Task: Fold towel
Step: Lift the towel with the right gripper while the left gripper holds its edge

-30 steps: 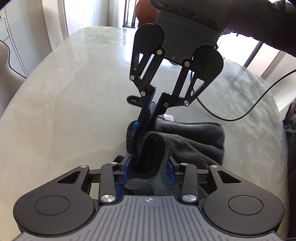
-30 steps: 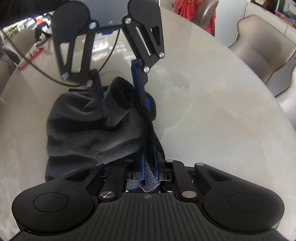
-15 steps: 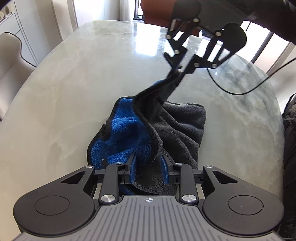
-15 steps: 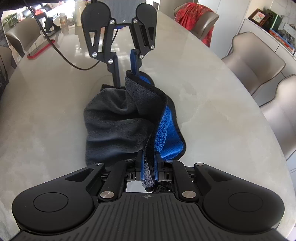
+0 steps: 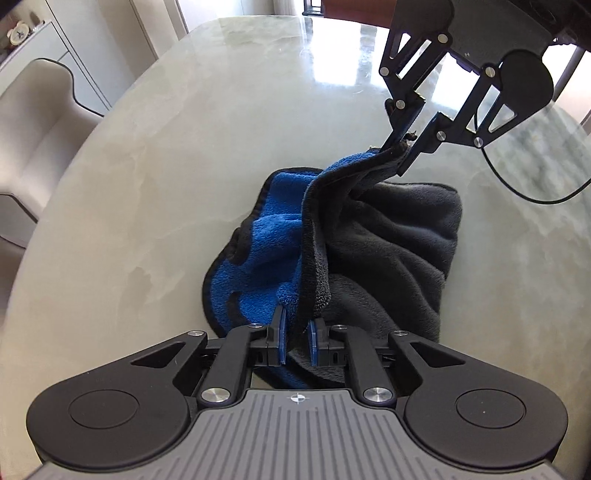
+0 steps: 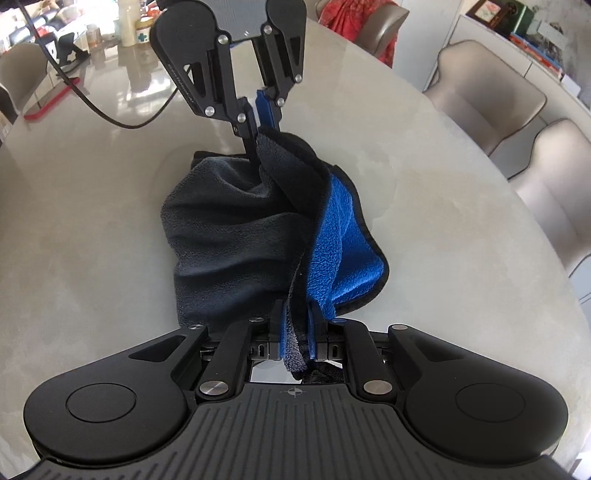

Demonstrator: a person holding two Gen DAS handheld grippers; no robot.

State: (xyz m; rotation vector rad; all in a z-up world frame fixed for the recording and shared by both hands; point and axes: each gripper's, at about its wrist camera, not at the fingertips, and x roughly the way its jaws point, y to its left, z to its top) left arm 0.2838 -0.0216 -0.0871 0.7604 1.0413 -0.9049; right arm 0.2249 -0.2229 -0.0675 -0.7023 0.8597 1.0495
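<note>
A towel (image 5: 388,243), grey on one side and blue on the other, hangs stretched between my two grippers over a pale marble table (image 5: 166,166). Its lower folds rest on the table. My left gripper (image 5: 295,328) is shut on one corner of the towel. My right gripper (image 5: 400,151) is shut on the opposite corner, higher and farther out. In the right wrist view the towel (image 6: 240,229) runs from my right gripper (image 6: 295,325) to my left gripper (image 6: 262,127), with the blue side (image 6: 332,251) facing right.
A black cable (image 5: 535,192) lies on the table beyond the towel. Beige chairs (image 6: 480,96) stand along the table's right side, one more chair (image 5: 33,122) on the left. A red item (image 6: 51,103) and bottles (image 6: 129,26) sit at the far end.
The grippers have moved apart, lifting and stretching the towel edge between them. The towel has opened out and its blue side shows.
</note>
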